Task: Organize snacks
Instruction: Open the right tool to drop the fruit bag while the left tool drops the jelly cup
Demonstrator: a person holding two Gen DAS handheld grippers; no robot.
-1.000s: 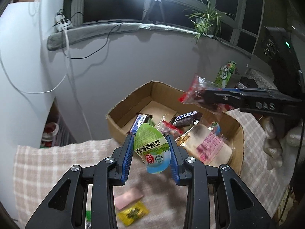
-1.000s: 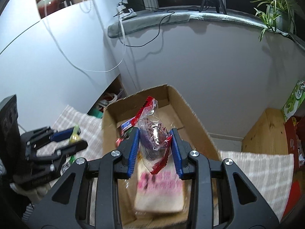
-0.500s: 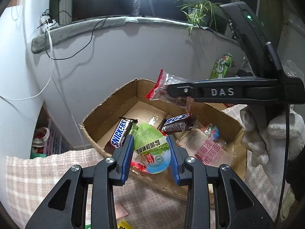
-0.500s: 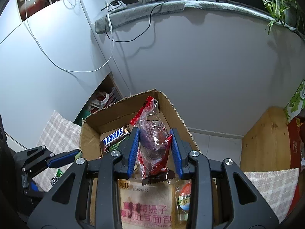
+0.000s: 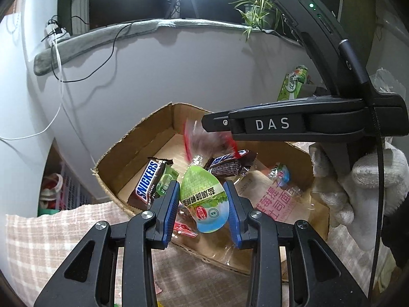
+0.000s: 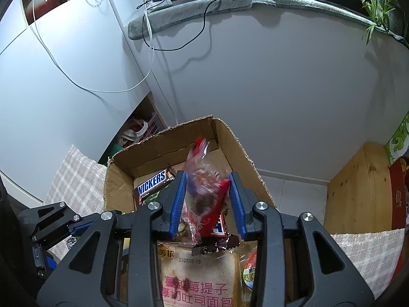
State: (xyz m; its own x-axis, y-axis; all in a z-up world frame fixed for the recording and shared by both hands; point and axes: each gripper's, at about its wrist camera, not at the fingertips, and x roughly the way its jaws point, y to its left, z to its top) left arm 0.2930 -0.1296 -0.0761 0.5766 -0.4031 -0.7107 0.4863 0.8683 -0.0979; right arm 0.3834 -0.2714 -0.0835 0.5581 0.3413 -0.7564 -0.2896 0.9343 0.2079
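Note:
My left gripper point(image 5: 202, 189) is shut on a green egg-shaped jelly cup point(image 5: 204, 202), hanging over the near edge of an open cardboard box point(image 5: 133, 140). In the box lie a Snickers bar point(image 5: 147, 185), a second Snickers bar point(image 5: 225, 163) and a sliced bread packet point(image 5: 276, 202). My right gripper point(image 6: 208, 179) is shut on a clear packet with red ends point(image 6: 204, 192), blurred, above the box point(image 6: 153, 153). Seen from the left wrist, the right gripper point(image 5: 212, 125) comes in from the right, held by a white-gloved hand point(image 5: 358, 186). The left gripper point(image 6: 76, 222) shows at lower left.
The box rests on a checked cloth point(image 5: 51, 235) by a white wall. A wooden crate point(image 6: 358, 186) stands right of the box, a green carton point(image 5: 294, 81) behind it. A shelf with a basket point(image 5: 64, 186) is at the left, below hanging cables.
Both grippers have moved forward and down over the box, each keeping its snack. The right gripper's packet now hangs lower in the box and looks blurred.

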